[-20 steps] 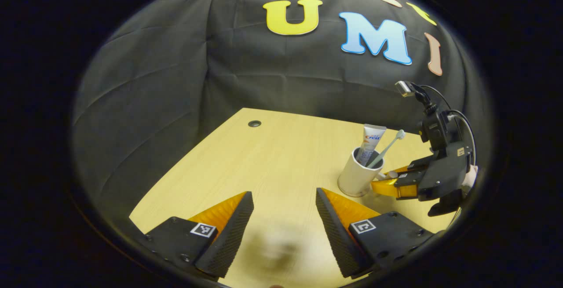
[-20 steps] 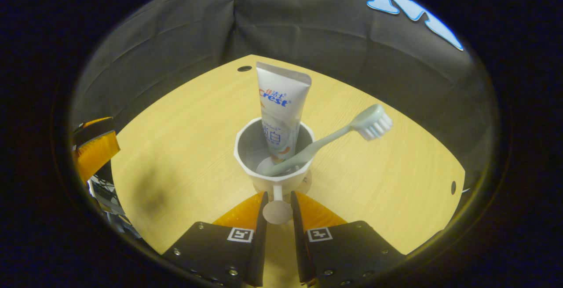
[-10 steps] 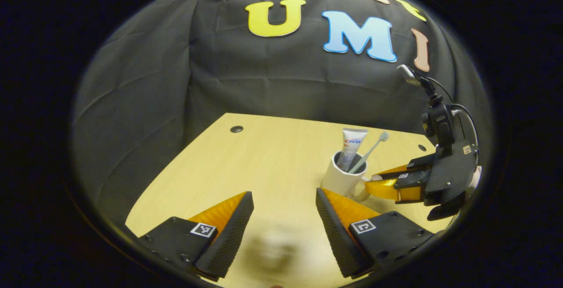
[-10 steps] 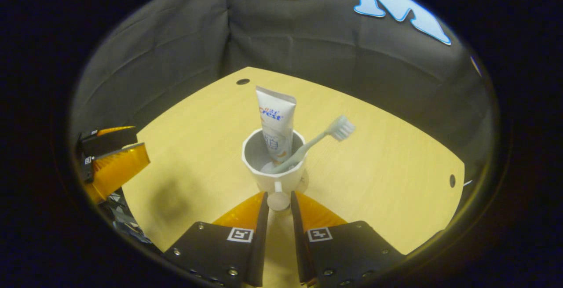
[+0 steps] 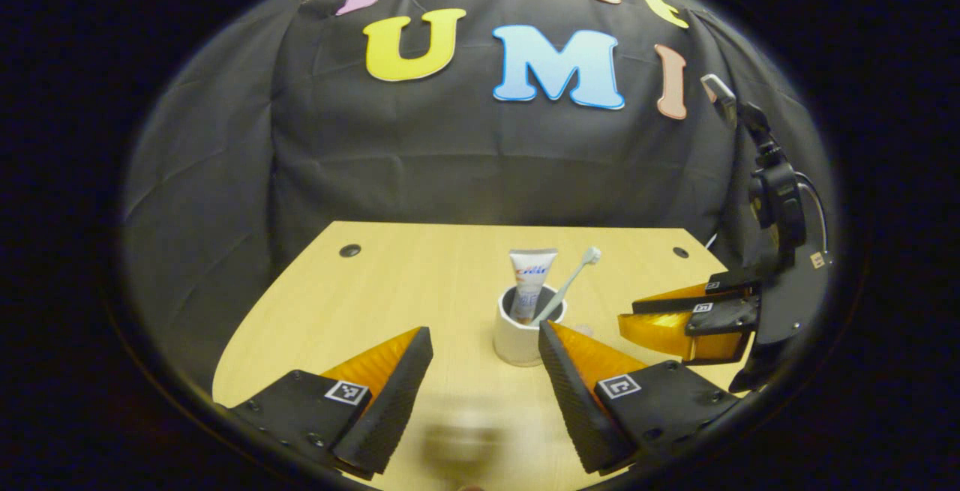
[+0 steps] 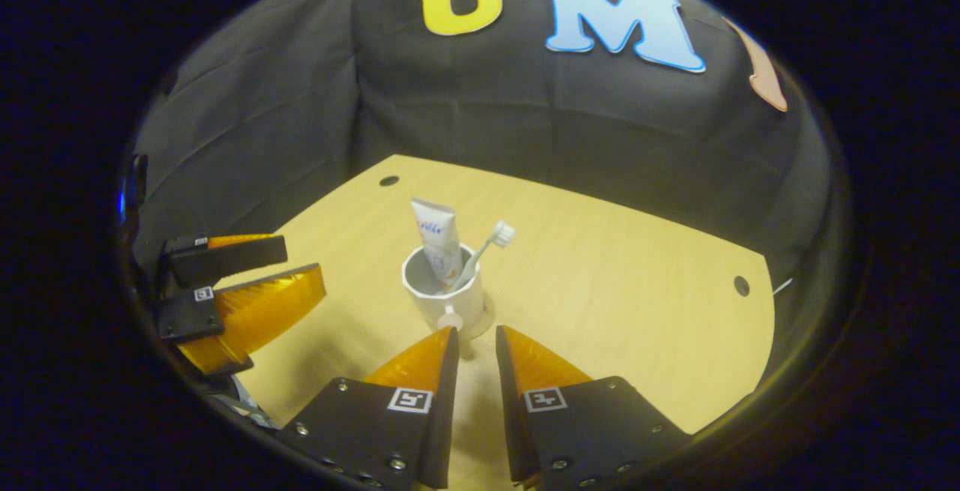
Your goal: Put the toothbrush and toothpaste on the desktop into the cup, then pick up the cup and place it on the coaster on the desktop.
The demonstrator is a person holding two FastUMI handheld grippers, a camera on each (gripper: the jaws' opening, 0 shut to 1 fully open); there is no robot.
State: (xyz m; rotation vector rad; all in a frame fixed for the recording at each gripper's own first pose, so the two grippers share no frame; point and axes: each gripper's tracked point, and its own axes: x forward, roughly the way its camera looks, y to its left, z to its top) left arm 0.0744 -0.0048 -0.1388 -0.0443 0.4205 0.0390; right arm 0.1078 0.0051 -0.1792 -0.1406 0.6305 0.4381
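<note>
A white cup (image 6: 448,297) stands upright on the wooden desk (image 6: 622,303), with a pale coaster edge (image 6: 487,317) showing under its base. The toothpaste tube (image 6: 436,240) and the pale green toothbrush (image 6: 484,247) stand inside it. My right gripper (image 6: 475,341) sits just short of the cup's small handle (image 6: 450,319), its fingers a narrow gap apart with nothing between them. In the left gripper view the cup (image 5: 517,333) is ahead of my wide open left gripper (image 5: 485,360), and the right gripper (image 5: 686,315) hovers to its right.
Black cloth walls close in the desk on the far sides. Small round holes (image 5: 349,250) (image 5: 680,252) sit near the desk's far corners. The left gripper (image 6: 240,303) hangs at the left of the right gripper view.
Both grippers have drawn back from the cup. The right gripper's fingers, which held the cup's handle, have come off it, and the cup stays standing.
</note>
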